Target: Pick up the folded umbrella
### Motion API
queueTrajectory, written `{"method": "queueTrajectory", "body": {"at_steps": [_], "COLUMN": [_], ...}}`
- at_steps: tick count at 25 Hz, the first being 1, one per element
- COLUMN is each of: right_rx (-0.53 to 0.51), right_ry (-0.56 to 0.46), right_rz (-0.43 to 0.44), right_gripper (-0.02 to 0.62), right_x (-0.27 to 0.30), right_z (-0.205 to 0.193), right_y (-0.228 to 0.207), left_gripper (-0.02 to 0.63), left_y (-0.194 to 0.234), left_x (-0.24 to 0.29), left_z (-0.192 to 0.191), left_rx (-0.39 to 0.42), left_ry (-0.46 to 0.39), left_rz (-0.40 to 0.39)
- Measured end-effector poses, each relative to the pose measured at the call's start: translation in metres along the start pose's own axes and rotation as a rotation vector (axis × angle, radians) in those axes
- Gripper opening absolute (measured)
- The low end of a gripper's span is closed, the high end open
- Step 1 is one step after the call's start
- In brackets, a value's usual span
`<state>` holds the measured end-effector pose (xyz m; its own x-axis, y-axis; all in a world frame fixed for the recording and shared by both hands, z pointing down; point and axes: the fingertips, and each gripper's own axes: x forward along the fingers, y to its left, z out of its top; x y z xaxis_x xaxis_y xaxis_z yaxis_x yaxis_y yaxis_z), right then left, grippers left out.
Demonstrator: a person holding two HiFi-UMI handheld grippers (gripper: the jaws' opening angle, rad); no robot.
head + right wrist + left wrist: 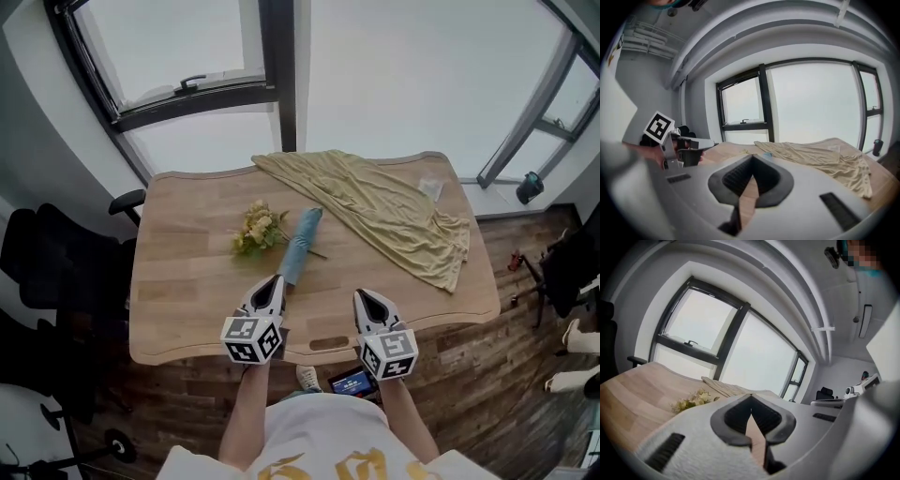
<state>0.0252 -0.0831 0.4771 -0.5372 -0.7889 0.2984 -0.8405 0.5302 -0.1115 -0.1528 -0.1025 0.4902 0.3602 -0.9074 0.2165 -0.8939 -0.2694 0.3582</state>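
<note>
Blue fabric is seen on the folded umbrella, which is laid flat near the middle of the wooden table, its length running from the window side toward the person. Just beside the umbrella, on its left, a small bunch of yellow-white flowers is laid, its stem reaching under or against the umbrella. To the umbrella's right, a crumpled olive-yellow cloth is spread toward the table's far and right edges. The left gripper is held just beside the umbrella's near end, slightly to its left; whether the two touch cannot be told. Its jaws are seen pressed together at the tips in the left gripper view, with nothing between them. The right gripper is held nearer the person than the umbrella and to its right, clearly apart from it. Its jaws, too, are closed tip to tip and empty.
</note>
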Motion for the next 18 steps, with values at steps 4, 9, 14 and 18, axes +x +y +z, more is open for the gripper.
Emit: {"method": "queueTrajectory", "body": {"at_steps": [4, 9, 14, 18], "right_rx": [0.005, 0.027, 0.024, 0.021], "right_ry": [-0.001, -0.004, -0.013, -0.016], "right_rz": [-0.036, -0.072, -0.07, -0.052], "right_gripper": [0.011, 0.011, 0.011, 0.011], "right_x": [0.005, 0.006, 0.015, 0.026], "right_z": [0.003, 0.002, 0.008, 0.011], "right_y": [-0.013, -0.025, -0.03, -0.028], "left_gripper": [0.014, 0.014, 0.014, 0.014], "left_y": [0.004, 0.003, 0.005, 0.011], "left_x": [0.015, 0.025, 0.03, 0.035], "left_z": [0.006, 0.004, 0.009, 0.01], "left_rx": [-0.007, -0.001, 0.027, 0.052], "left_ry": [-0.002, 0.015, 0.02, 0.038], "left_rz": [-0.027, -0.046, -0.04, -0.025]}}
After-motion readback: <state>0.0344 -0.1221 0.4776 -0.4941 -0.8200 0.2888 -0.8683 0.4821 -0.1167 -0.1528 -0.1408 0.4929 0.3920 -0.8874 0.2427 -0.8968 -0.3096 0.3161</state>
